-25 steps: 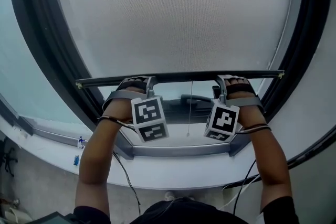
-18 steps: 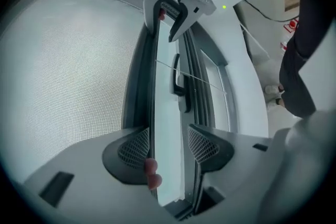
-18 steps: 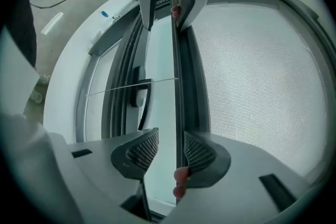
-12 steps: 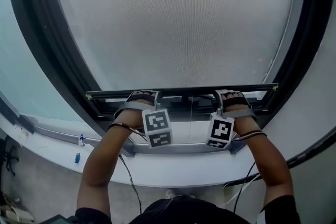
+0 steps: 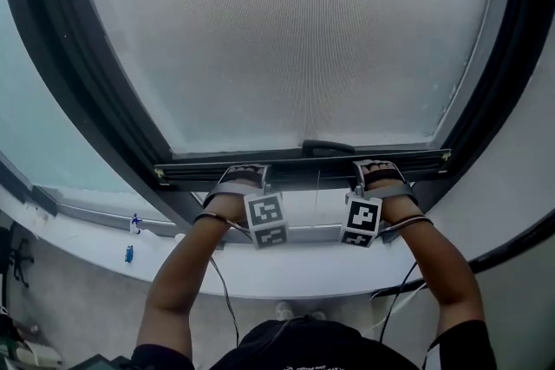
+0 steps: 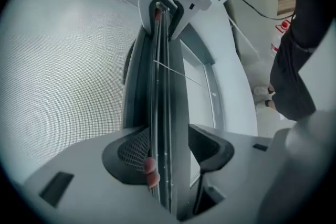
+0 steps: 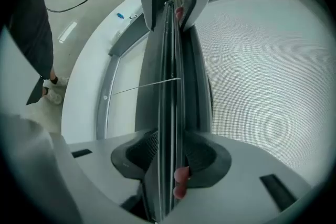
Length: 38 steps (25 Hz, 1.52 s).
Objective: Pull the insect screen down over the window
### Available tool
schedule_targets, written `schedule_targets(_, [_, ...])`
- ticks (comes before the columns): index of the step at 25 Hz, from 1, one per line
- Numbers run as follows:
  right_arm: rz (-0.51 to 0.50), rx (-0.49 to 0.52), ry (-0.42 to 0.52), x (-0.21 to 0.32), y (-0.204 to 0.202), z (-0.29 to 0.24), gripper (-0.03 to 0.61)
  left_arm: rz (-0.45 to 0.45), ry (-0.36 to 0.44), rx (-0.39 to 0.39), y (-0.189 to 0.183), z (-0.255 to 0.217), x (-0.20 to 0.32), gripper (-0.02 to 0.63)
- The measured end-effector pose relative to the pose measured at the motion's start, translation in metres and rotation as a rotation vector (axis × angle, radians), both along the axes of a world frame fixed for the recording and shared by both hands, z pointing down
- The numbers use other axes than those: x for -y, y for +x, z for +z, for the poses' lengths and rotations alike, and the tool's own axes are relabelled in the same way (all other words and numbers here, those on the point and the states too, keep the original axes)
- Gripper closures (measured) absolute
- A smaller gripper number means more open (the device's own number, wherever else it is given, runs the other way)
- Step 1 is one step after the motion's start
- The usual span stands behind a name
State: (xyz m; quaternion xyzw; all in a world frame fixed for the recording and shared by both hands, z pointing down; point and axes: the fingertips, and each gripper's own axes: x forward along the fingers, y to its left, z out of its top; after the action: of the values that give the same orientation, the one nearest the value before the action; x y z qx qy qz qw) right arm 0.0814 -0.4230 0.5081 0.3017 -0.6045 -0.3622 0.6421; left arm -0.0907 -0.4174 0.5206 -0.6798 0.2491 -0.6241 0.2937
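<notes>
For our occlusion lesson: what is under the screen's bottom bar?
Under the bottom bar, a thin cord hangs across a pale gap above the lower frame; nothing outdoors shows.

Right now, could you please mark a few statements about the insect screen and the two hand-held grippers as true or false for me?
1. The left hand-held gripper and the right hand-held gripper each clamp the screen's bottom bar. True.
2. The mesh covers most of the window opening. True.
3. The bottom bar rests on the bottom of the window frame. False: a pale gap separates it from the lower frame rail.
4. A cord hangs to the left of both grippers. False: the pull cord hangs between them.
</notes>
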Motion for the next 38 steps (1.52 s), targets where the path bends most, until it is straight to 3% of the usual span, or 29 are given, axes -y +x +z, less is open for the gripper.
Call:
schedule_targets(4, [-0.010, 0.064, 0.038, 0.004, -0.008, 0.023, 0.442, 0.000, -0.002, -0.019, 0.004, 0.022, -0.002, 0.382])
schedule_targets(20, [0.022, 0.071, 0.010, 0.000, -0.007, 0.028, 0.442, -0.009, -0.035, -0.093, 0.009, 0.024, -0.007, 0.382])
schedule_targets(25, [0.036, 0.091, -0.029, 0.002, -0.008, 0.033, 0.442, -0.033, -0.026, -0.094, 0.008, 0.030, 0.000, 0.382])
schedule_targets(38, [0.030, 0.113, 0.017, 0.004, -0.010, 0.035, 0.425, -0.042, -0.024, -0.086, 0.009, 0.032, 0.000, 0.387])
